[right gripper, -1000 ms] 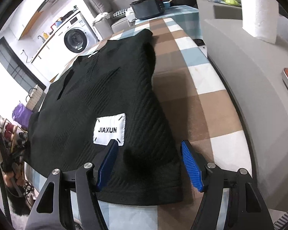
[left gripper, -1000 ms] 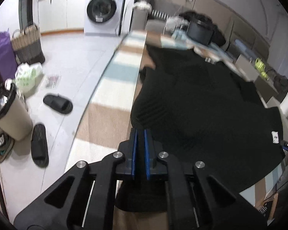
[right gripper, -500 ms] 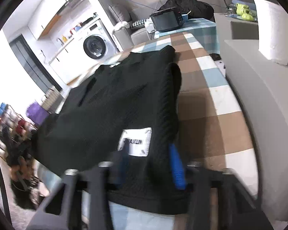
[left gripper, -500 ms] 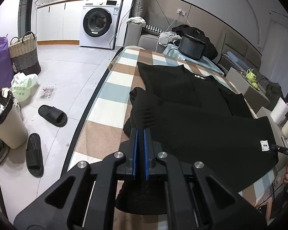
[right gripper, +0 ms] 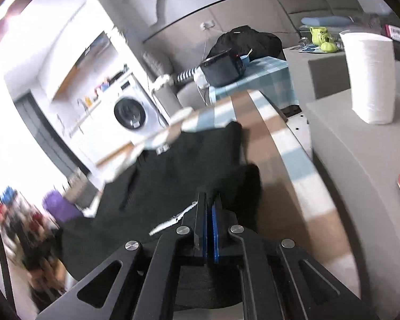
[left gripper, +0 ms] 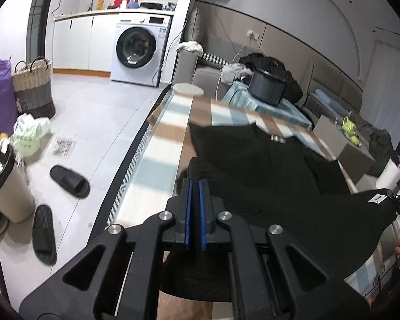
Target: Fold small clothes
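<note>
Lifting off the checked counter [left gripper: 160, 160] now: black knit sweater [left gripper: 266, 176], hem end raised and slung between two grips, collar end lying flat farther along. Left hand-held gripper [left gripper: 195, 186] clamped on one hem corner as before; right hand-held gripper [right gripper: 210, 200], wide open around the hem a second ago, now shut on the corner beside the white label [right gripper: 173, 218] (blurred in the right view). Probably the start of folding hem toward collar. Beyond: paper roll [right gripper: 370, 77], washing machine [left gripper: 138, 50].
</note>
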